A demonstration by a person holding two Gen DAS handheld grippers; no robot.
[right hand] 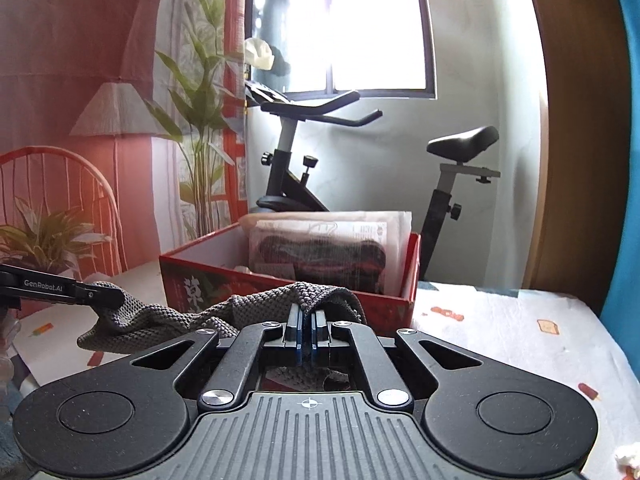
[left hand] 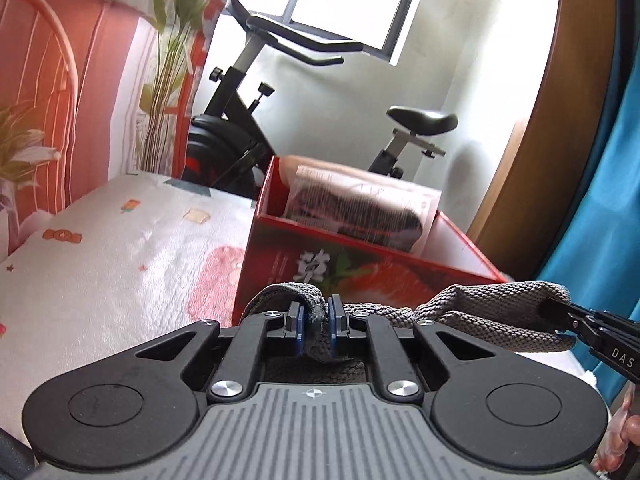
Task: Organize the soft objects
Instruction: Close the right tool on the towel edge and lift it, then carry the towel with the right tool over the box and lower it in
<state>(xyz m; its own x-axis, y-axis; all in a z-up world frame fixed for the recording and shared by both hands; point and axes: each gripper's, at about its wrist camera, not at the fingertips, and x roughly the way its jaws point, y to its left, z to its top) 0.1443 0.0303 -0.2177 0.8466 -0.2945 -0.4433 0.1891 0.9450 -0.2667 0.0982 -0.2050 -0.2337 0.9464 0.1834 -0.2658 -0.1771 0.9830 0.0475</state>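
A grey knitted cloth is stretched between both grippers above the bed. My left gripper is shut on one end of it; the right gripper's tip pinches the other end at the right edge. In the right wrist view my right gripper is shut on the cloth, and the left gripper holds its far end at the left. A red cardboard box stands just ahead, also in the right wrist view, with a packaged dark item inside.
The bed has a white patterned cover. An exercise bike stands behind the box under the window. A plant and an orange chair are at the left. A wooden door is at the right.
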